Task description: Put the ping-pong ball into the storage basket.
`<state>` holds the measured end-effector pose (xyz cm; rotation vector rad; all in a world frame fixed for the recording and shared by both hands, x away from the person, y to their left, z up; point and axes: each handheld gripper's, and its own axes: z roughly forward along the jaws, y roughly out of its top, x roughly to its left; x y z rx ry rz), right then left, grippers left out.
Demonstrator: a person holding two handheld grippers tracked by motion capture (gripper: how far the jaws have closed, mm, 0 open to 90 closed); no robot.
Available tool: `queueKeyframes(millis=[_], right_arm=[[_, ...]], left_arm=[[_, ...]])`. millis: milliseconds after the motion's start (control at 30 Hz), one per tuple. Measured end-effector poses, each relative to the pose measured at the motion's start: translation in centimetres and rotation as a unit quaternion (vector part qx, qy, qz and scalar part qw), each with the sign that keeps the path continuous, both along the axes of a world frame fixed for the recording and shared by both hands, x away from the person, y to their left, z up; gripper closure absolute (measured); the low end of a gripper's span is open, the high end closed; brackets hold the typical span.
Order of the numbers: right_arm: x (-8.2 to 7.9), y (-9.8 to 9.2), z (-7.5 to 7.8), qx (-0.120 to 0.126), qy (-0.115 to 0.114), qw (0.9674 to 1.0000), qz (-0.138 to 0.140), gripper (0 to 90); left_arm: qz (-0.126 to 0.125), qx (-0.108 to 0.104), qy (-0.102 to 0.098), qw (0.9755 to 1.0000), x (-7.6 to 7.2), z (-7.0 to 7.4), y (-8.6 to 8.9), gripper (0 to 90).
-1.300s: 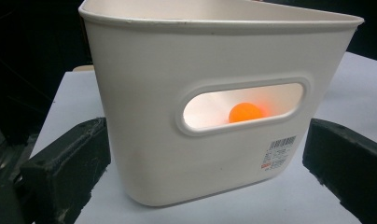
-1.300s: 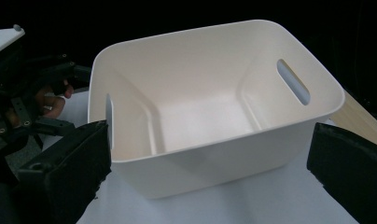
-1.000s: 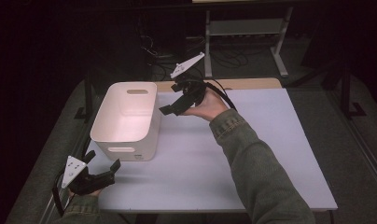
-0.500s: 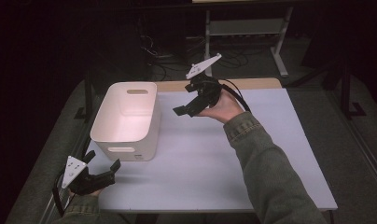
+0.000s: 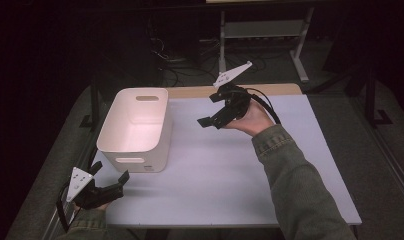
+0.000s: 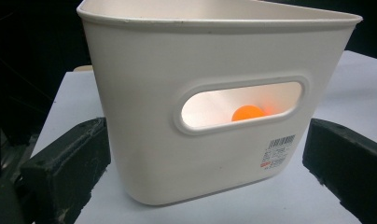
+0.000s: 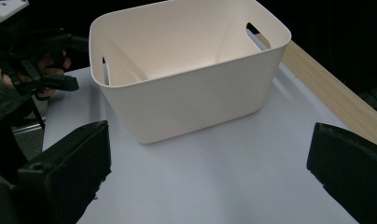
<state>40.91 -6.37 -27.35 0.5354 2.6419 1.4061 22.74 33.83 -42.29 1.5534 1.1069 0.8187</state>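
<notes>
Bin (image 5: 135, 125) sits on our table (image 5: 230, 175) with an orange ball (image 6: 248, 113) inside. Our left gripper (image 5: 110, 181) waits just in front, jaws spread and empty. Our right gripper (image 5: 210, 116) hangs beside it, also wide open.

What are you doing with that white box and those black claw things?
A person holds a black two-jaw gripper in each hand at a pale table. A white plastic bin with handle slots stands on it, with an orange ball inside. The right gripper hangs open beside the bin, holding nothing. The left gripper waits open at the bin's near end.
</notes>
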Motion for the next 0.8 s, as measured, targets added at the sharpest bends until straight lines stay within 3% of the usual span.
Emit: queueKeyframes(millis=[800], right_arm=[[-0.8, -4.8, -1.8, 0.012, 0.007, 0.9990, -0.042, 0.0]], left_arm=[[0.002, 0.003, 0.002, 1.0000, 0.0, 0.0, 0.0, 0.2]])
